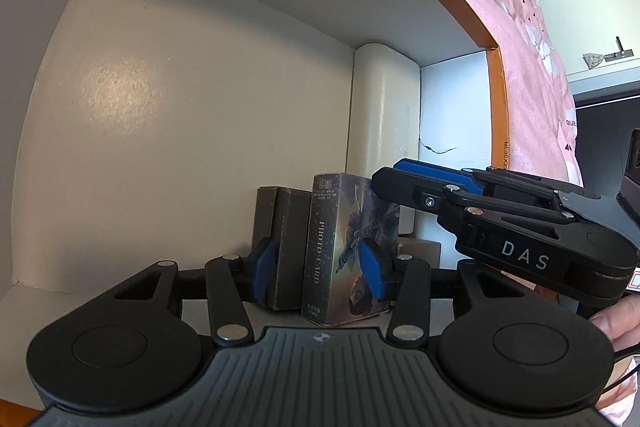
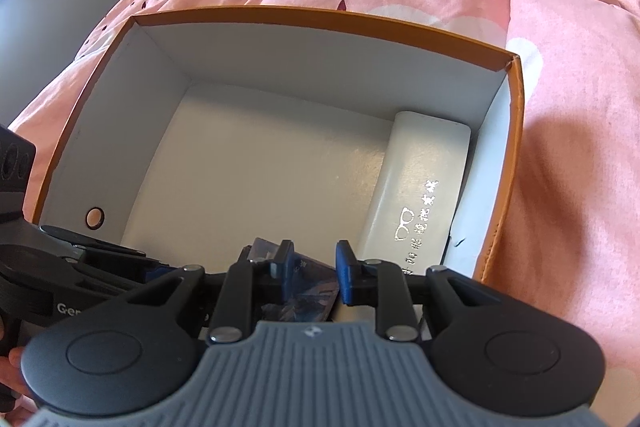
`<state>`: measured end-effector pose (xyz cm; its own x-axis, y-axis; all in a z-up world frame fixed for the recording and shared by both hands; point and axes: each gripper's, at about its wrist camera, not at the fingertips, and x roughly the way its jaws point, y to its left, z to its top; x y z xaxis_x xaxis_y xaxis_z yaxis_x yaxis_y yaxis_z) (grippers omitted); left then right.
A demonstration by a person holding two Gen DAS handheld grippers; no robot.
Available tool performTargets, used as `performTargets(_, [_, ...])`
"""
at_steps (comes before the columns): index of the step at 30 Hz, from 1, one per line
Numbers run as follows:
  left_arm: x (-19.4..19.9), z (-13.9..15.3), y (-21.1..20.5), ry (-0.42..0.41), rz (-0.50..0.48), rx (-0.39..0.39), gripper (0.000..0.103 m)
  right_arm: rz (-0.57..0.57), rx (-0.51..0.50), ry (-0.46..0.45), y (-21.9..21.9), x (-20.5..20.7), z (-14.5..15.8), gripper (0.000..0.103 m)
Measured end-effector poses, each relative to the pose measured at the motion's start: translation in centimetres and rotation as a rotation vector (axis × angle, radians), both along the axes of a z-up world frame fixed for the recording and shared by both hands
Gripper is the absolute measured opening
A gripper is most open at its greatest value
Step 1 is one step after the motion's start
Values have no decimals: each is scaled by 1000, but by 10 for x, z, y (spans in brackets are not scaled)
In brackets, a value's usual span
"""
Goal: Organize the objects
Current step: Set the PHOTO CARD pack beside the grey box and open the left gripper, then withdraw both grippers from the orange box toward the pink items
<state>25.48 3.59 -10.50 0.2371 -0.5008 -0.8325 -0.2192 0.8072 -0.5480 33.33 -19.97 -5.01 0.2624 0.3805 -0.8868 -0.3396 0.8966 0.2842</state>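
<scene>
A glossy photo card box [image 1: 344,251] stands upright on the floor of an orange-rimmed cardboard box [image 2: 320,21], with a dark box [image 1: 280,247] against its left side. My left gripper [image 1: 319,275] is open and straddles both small boxes, one blue pad beside the dark box and the other in front of the card box's cover. My right gripper [image 2: 316,271] comes in from the right and is shut on the top of the photo card box [image 2: 308,295]. In the left wrist view the right gripper [image 1: 390,175] hides that box's upper right corner.
A white glasses case [image 2: 420,187] lies along the container's right wall. A small tan item [image 1: 420,247] sits behind the card box. Pink patterned bedding [image 2: 560,147] surrounds the container. A hand [image 1: 616,315] holds the right tool. The left wall has a round hole [image 2: 95,217].
</scene>
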Motion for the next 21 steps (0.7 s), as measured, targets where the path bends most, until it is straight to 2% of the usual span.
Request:
performTargets(2, [-3, 8, 0, -23, -9, 7, 51, -5, -2, -8, 0, -2, 3, 25])
performTargets(8, [-36, 64, 8, -187, -62, 64, 51, -12, 4, -105, -1, -31, 31, 25])
performTargets(14, [-96, 103, 23, -291, -71, 202, 51, 16, 82, -189, 10, -87, 57, 25])
performTargets(19, [-132, 109, 20, -274, -72, 312, 50, 83, 91, -218, 34, -133, 60, 26])
performTargets(21, [-143, 107, 17, -256, -74, 322, 50, 116, 89, -227, 44, -150, 61, 26])
